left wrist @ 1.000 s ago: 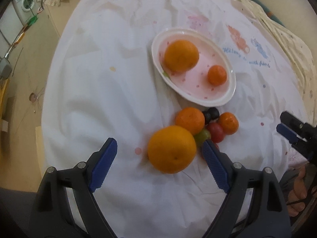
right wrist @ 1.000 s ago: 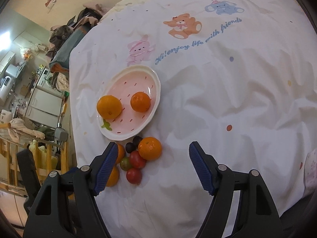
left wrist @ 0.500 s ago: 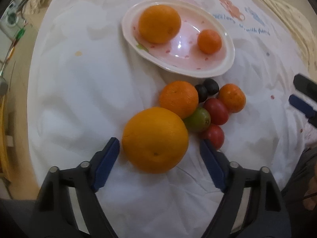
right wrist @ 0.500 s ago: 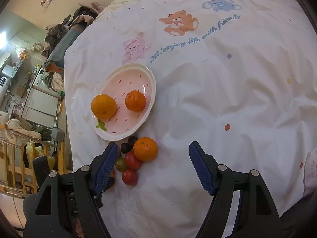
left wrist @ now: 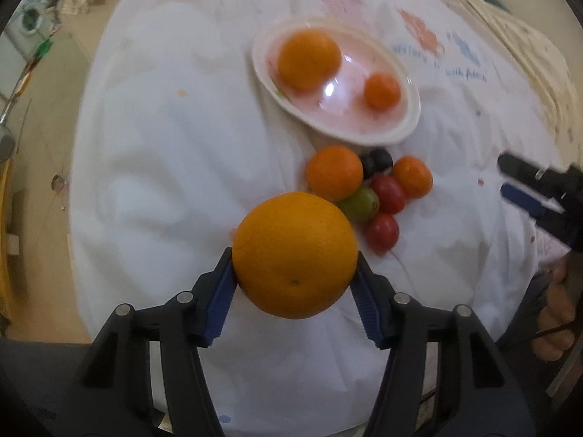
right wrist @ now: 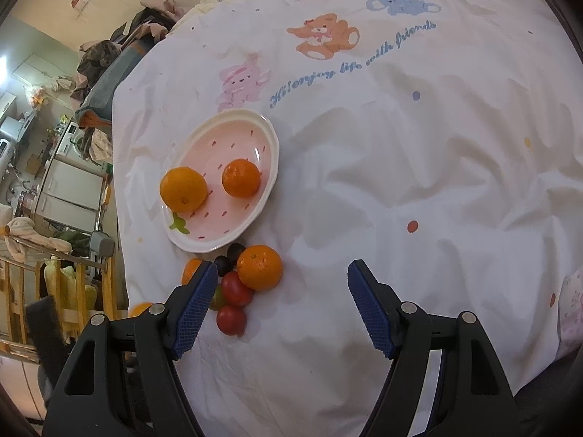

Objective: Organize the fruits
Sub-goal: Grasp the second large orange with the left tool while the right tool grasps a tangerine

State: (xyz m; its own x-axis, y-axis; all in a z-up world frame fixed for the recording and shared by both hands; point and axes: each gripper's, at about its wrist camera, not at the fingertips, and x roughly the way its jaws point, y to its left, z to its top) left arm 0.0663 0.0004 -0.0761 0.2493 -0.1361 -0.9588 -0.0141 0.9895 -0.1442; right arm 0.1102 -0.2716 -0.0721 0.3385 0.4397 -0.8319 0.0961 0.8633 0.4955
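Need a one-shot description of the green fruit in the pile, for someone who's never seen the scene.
Find the pink oval plate on the white cloth; a loose cluster of small fruit lies just below its near rim. The green fruit sits in the middle of that cluster, touching a tangerine and a red tomato. It is the only green piece.

Bare cloth [right wrist: 419, 189] right of plate [right wrist: 271, 167]; fruit cluster [right wrist: 247, 284] crowds its near rim

so the left wrist view is motion-smeared: the blue lettering on the white printed cloth [left wrist: 470, 69] can't be read there. From the right wrist, the blue-padded finger [right wrist: 193, 309] covers most of a small orange mandarin [right wrist: 191, 269] and the green round fruit [right wrist: 217, 300], and the big held orange [right wrist: 140, 307] is just a sliver
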